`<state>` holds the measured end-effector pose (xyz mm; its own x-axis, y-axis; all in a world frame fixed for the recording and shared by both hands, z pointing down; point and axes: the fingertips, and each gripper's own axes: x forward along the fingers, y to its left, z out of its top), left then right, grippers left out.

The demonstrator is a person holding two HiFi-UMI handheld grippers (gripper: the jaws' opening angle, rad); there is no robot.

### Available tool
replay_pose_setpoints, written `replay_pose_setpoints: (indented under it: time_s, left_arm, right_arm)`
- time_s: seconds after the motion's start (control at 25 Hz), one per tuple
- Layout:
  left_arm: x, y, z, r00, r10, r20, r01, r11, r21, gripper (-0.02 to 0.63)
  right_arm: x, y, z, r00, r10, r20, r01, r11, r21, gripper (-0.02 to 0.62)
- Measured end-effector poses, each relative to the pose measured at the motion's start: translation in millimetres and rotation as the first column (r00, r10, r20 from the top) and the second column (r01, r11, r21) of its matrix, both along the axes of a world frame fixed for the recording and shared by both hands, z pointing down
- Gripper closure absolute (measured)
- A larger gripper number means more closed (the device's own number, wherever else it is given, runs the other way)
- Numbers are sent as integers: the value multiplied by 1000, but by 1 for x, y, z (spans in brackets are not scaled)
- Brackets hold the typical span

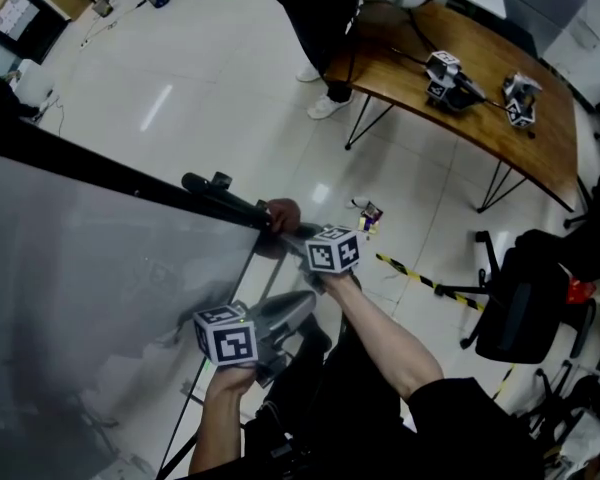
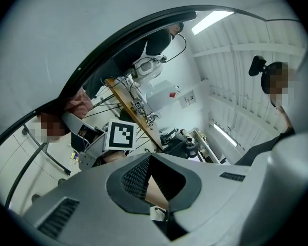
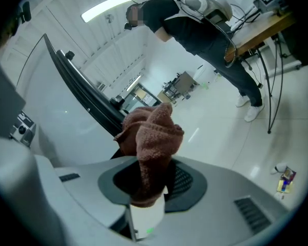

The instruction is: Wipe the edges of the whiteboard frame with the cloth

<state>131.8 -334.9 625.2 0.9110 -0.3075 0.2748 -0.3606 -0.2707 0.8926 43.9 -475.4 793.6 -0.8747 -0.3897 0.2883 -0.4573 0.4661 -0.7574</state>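
In the head view the whiteboard [image 1: 90, 268] fills the left of the frame, and its dark frame [image 1: 130, 181] runs on a slant from the upper left edge towards the centre. At the frame's centre end the right claw [image 1: 285, 228] is clamped on the brown cloth [image 1: 282, 211], which sits on that end of the frame. The left claw [image 1: 302, 304] hangs lower, just below the right forearm and apart from the board's edge. A wooden worktop [image 1: 480, 118] stands at the upper right, and a person [image 1: 315, 18] stands at the top centre. In the left gripper view the left claw [image 2: 150, 157] has its tips together and grips nothing; bare arm shows through the gap behind them. Above it the frame [image 2: 118, 40] arcs across the picture, and the cloth [image 2: 79, 100] lies against it at centre left. In the right gripper view the right claw [image 3: 150, 167] is closed on the cloth [image 3: 153, 129], whose bunched top rises in the centre right in front of the frame's [image 3: 84, 94] lower end, with the whiteboard [image 3: 41, 111] to the left.
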Motion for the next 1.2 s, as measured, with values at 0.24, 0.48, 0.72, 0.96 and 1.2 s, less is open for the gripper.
replay_pose_setpoints:
  time_s: [0.24, 0.48, 0.72, 0.96, 1.2]
  left_arm:
    - [-1, 7, 8, 1000, 6, 7, -6, 1000, -14, 618]
    - [-6, 12, 8, 1000, 9, 11, -9, 1000, -13, 620]
    - [-16, 18, 12, 1000, 8, 27, -8, 1000, 0, 618]
    - [-18, 23, 5, 1000, 0, 11, 0, 1000, -2, 618]
    - [-28, 32, 6, 1000, -15, 11, 15, 1000, 3, 618]
  right_arm:
    - [-8, 8, 18, 995, 23, -93, -21, 999, 30, 482]
    - [-33, 13, 18, 986, -2, -166, 17, 996, 89, 482]
    - [-46, 20, 7, 989, -35, -145, 59, 985, 162, 482]
    - [-50, 35, -2, 983, -116, -139, 143, 969, 201, 483]
    - [-63, 65, -3, 971, -208, -114, 226, 957, 180, 485]
